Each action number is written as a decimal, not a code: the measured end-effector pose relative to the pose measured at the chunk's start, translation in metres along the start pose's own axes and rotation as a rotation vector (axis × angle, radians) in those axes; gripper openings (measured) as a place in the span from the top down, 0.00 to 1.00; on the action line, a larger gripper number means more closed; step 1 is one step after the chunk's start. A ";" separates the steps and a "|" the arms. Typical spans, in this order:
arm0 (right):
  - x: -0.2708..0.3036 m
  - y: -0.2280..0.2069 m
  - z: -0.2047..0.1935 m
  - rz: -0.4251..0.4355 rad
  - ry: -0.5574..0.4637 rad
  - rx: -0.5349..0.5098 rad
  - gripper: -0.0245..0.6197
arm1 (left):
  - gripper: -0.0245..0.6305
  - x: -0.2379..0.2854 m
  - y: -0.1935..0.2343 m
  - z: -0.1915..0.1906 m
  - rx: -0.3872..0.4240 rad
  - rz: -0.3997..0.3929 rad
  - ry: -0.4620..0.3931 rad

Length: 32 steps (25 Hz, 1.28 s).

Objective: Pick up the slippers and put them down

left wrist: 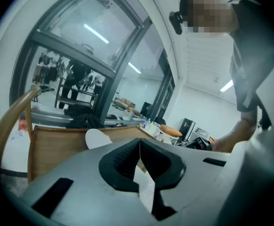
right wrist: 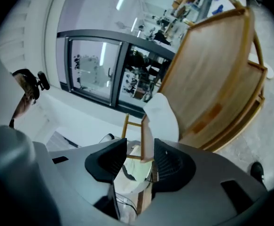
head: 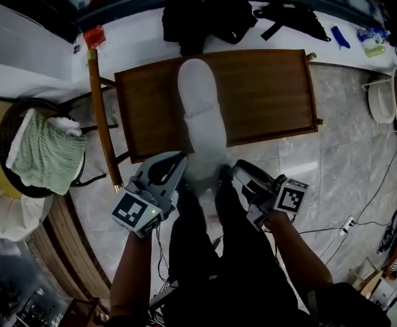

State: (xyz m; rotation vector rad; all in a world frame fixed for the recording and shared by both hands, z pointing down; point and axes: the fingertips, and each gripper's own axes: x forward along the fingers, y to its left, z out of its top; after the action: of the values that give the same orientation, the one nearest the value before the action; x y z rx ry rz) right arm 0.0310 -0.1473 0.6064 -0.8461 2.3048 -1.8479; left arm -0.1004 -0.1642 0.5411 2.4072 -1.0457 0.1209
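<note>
Across table (head: pixel 266 94) edge — slipper (head: pixel 201 114) overhangs toward open floor (head: pixel 348 182).

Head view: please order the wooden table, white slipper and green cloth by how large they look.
1. wooden table.
2. white slipper and green cloth: similar; the slipper seems raised nearer the camera, so no ranking.

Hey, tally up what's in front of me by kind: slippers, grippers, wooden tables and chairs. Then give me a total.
White slipper: 1 visible
Grippers: 2, the left gripper and the right gripper
Wooden table: 1
Chair: 1
Total: 5
</note>
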 end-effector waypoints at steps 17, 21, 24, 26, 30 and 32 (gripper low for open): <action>-0.011 0.322 0.070 0.551 0.074 -0.881 0.92 | 0.94 -0.081 -0.084 0.193 0.236 0.044 -0.152; -0.037 0.358 0.066 0.590 0.046 -1.071 0.92 | 0.95 -0.098 -0.110 0.207 0.299 0.027 -0.153; -0.053 0.364 0.058 0.589 0.036 -1.167 0.92 | 0.95 -0.104 -0.126 0.204 0.315 0.015 -0.142; -0.062 0.361 0.056 0.575 0.035 -1.185 0.92 | 0.95 -0.103 -0.136 0.198 0.319 0.012 -0.128; -0.076 0.353 0.058 0.556 0.047 -1.198 0.92 | 0.94 -0.097 -0.153 0.194 0.323 0.003 -0.129; -0.086 0.350 0.059 0.552 0.045 -1.215 0.92 | 0.95 -0.094 -0.163 0.192 0.330 -0.004 -0.129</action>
State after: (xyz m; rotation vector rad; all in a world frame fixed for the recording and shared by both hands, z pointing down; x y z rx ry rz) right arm -0.0043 -0.1159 0.2440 -0.0975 3.1165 -0.1460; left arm -0.0734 -0.1014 0.2810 2.7434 -1.1547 0.1487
